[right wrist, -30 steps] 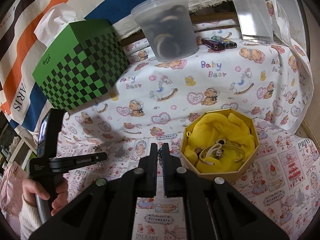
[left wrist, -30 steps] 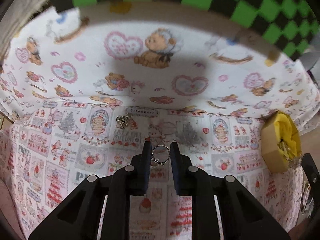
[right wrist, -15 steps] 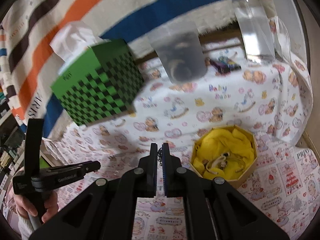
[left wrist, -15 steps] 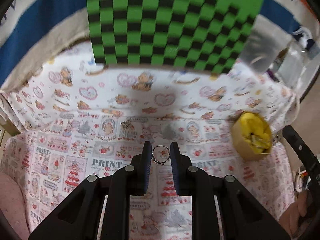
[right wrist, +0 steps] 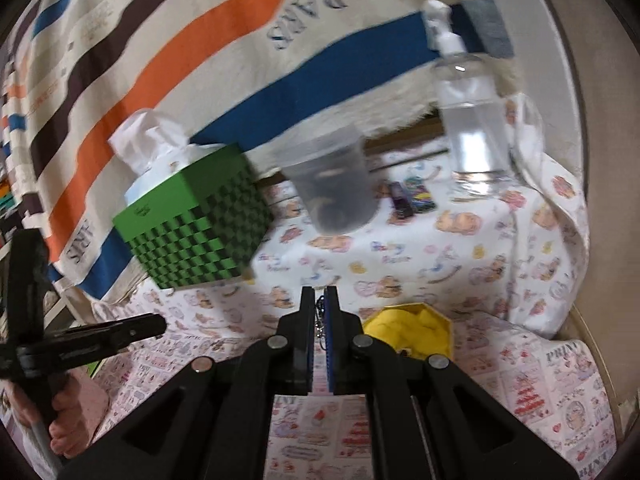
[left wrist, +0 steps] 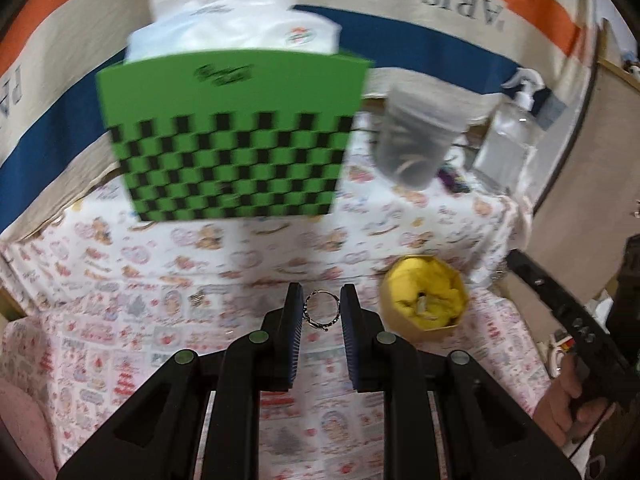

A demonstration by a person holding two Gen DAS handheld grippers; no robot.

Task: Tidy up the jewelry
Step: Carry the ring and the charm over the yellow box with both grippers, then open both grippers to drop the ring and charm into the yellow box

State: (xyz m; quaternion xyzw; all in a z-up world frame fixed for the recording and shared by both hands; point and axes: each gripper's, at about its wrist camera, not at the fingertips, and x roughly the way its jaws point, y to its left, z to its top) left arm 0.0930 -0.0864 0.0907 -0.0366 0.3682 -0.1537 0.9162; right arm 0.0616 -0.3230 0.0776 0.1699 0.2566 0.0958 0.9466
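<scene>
One thin metal ring [left wrist: 321, 311] — round, with a beaded rim — is pinched between the two fingers of the left gripper [left wrist: 321, 307], above the printed cloth [left wrist: 120, 344]. A dark chain [right wrist: 320, 312] is clamped in the nearly closed right gripper [right wrist: 319, 300]. One octagonal box [left wrist: 424, 300] lined with crumpled yellow fabric is seen just beside — one checkered green tissue box [left wrist: 228, 140] stands farther back.

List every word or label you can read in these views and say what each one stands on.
"PARIS": striped cloth behind the table, upside down in both views.
"PRINT": pink patterned tablecloth, right wrist view.
"Baby": white bear-print cloth, blurred, likely.
Script on the green checkered tissue box: too blurred to read.
Round logo on the tissue pack: too small.
</scene>
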